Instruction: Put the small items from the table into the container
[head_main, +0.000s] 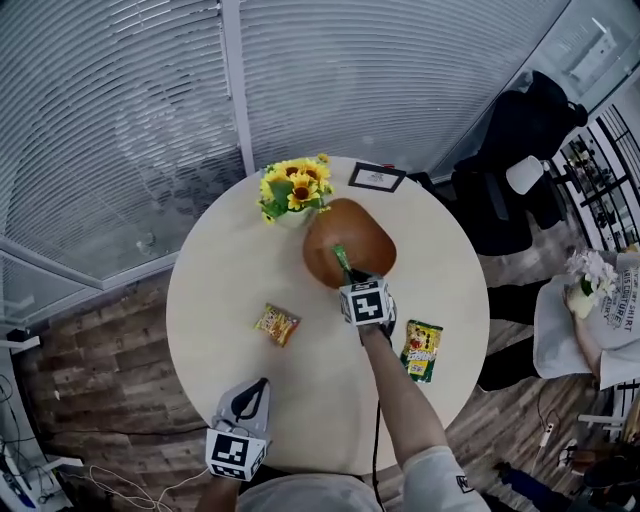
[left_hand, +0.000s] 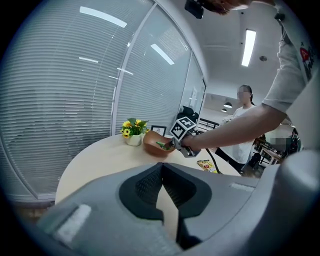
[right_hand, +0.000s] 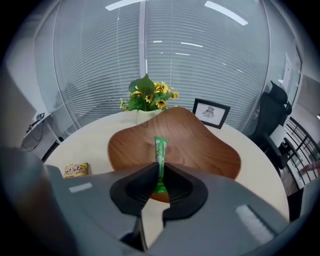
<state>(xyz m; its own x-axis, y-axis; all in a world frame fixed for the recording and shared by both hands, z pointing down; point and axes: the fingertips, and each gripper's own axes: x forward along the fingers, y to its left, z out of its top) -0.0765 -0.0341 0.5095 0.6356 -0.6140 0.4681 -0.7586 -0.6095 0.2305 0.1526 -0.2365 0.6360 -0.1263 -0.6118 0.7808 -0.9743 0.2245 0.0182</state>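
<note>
The right claw (right_hand: 160, 176) is clenched on a thin green stick sachet (right_hand: 160, 150), which projects over the near part of the brown wooden bowl-shaped container (right_hand: 205, 147) at the far centre of the round beige desk (head_main: 215, 290). The left claw (left_hand: 161, 172), jaws together and empty, hangs over the near left edge. A yellow-orange snack packet (head_main: 277, 324) lies left of centre. A green-and-yellow packet (head_main: 422, 350) lies to the right.

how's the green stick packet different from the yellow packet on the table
The green stick packet is long and thin; the yellow packet is short and squarish. The green stick packet is pinched in the right gripper over the wooden bowl; the yellow packet lies loose on the table. Both are small wrapped packets.
</note>
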